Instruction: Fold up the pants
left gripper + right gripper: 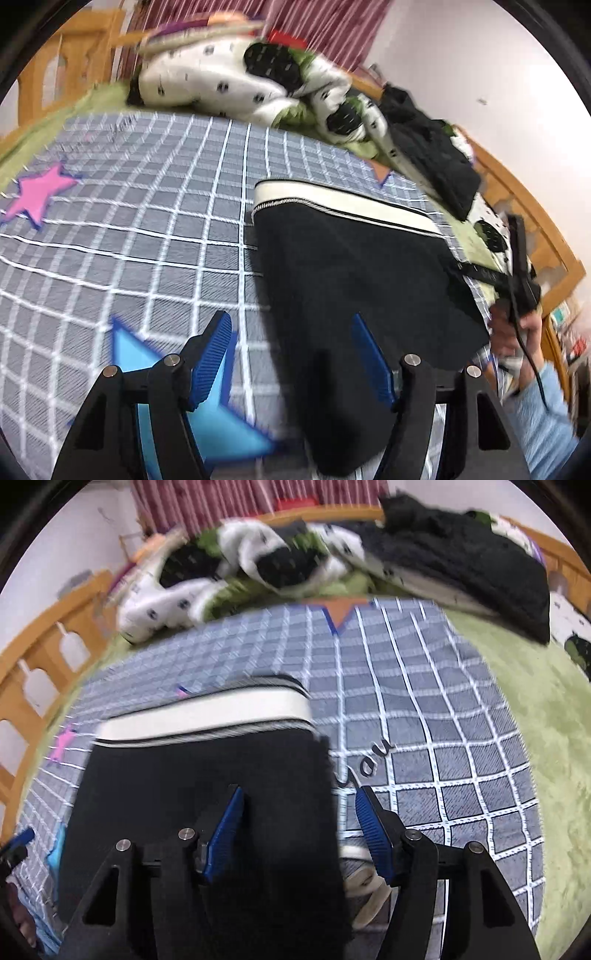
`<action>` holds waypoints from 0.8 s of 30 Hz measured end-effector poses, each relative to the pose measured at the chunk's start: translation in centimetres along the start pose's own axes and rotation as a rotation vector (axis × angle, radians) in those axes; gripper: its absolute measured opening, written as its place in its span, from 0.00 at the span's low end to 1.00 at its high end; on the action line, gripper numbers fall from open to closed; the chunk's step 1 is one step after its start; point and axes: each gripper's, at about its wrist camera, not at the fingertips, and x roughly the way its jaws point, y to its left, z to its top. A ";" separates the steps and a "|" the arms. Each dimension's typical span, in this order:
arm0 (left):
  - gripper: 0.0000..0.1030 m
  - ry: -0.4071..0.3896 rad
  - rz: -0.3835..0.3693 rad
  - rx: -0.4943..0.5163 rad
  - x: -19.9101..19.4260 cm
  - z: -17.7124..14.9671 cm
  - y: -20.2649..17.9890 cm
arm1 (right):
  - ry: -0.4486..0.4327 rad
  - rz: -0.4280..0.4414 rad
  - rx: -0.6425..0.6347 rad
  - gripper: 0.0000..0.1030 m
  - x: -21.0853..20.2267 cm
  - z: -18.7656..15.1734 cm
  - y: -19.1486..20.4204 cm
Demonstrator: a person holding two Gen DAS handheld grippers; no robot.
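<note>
Your left tongs (291,354) stand wide with nothing pinched: one blue pad hangs over the checked sheet (147,229), the other over the near part of the pants (354,280). Your right tongs (299,830) are wide too, one pad over the black cloth, the other over the sheet just past its right edge; no cloth is gripped. Both point steeply down at the bed.

You have one pair of pants, black, lying folded flat on the sheet with its single white waistband (332,203) at the far end. In the left view its left edge runs along a white grid line, and its right edge lies close to the bed's side, where your right hand (528,332) in a blue sleeve (546,417) holds the other tool. A white bit of cloth (365,890) pokes out beneath the pants near the right pad.

Three stars show on the sheet in the left view: one light blue (207,406) under the left tongs, one pink (37,194) far left, one orange at the far edge. The sheet to the left of the pants is open.

Farther off lie one spotted white quilt (207,85) in a heap and one dark garment (461,554) beside it, then the wooden bed rail (44,653) and a red curtain (240,502).
</note>
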 end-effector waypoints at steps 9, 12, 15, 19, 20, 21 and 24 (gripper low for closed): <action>0.62 0.169 -0.112 -0.095 10.1 1.4 1.8 | 0.017 0.127 0.009 0.60 2.5 -1.4 -2.0; 0.61 0.159 -0.136 -0.063 10.7 1.6 1.5 | 0.104 0.208 -0.019 0.60 4.0 -0.8 -1.3; 0.48 0.163 -0.158 -0.087 11.1 2.0 1.6 | 0.127 0.233 -0.032 0.61 5.0 -0.3 -0.8; 0.24 0.133 -0.160 -0.105 9.4 3.3 0.8 | 0.147 0.280 0.046 0.56 5.3 -0.2 -1.6; 0.23 0.126 -0.166 -0.089 8.9 3.6 0.4 | 0.140 0.291 0.085 0.50 5.0 -0.2 -2.0; 0.22 0.117 -0.173 -0.081 8.6 4.0 0.1 | 0.128 0.294 0.114 0.46 4.5 -0.2 -2.2; 0.21 0.077 -0.221 -0.048 6.4 5.4 -0.6 | 0.052 0.273 0.122 0.22 1.3 0.1 -0.9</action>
